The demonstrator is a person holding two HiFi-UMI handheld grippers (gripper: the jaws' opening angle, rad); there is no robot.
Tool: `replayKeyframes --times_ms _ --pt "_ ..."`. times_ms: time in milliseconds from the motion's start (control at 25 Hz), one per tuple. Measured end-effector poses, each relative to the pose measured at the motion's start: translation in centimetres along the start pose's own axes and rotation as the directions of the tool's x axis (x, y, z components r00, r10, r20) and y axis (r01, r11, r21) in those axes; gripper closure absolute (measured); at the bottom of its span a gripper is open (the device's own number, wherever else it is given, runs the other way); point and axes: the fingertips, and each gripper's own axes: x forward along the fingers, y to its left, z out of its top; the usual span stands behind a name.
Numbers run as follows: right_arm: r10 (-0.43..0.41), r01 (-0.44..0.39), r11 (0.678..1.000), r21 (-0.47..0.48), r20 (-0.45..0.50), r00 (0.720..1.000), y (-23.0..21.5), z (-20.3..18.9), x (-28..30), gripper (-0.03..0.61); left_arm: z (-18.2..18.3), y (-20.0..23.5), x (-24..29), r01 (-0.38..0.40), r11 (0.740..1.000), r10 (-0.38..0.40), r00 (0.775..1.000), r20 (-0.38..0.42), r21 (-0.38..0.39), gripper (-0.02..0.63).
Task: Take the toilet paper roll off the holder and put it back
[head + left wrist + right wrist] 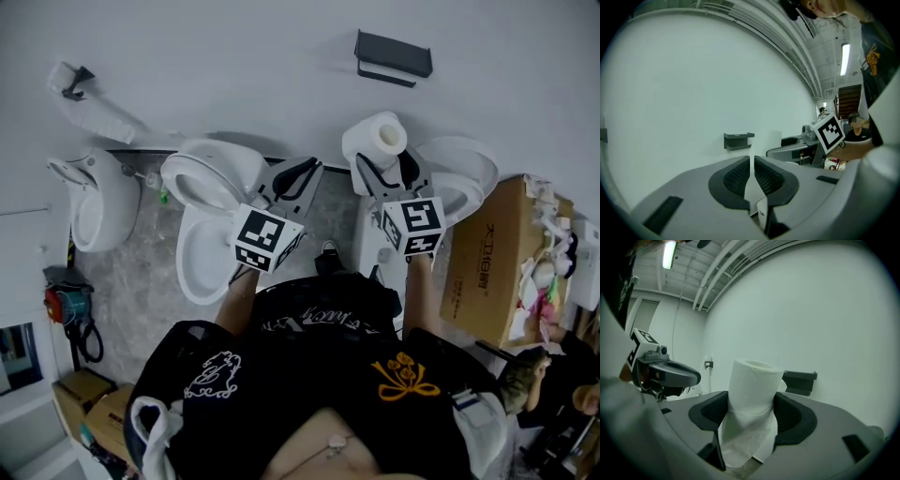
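Observation:
A white toilet paper roll (375, 139) stands upright between the pads of my right gripper (384, 161), which is shut on it. In the right gripper view the roll (752, 380) fills the gap in the gripper (751, 401), and a loose sheet hangs below it. The dark wall holder (392, 56) is empty, above and beyond the roll; it also shows just behind the roll as the holder (799, 380). My left gripper (298, 176) hovers to the left over a toilet, jaws together and holding nothing. From the left gripper (752, 164) I see the holder (738, 139) ahead on the wall.
A white toilet (202, 202) with its lid raised is below my left gripper. A second toilet (98, 202) stands further left, and a third (464, 178) is under my right gripper. A cardboard box (492, 258) is at the right. Another wall holder (75, 80) hangs upper left.

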Motion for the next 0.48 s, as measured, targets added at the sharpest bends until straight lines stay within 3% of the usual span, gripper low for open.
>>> replayKeyframes --times_ms 480 --pt "-0.012 0.018 0.997 0.08 -0.077 0.997 2.1 -6.0 -1.5 0.262 -0.2 -1.6 -0.2 0.029 1.0 -0.029 1.0 -0.002 0.009 0.574"
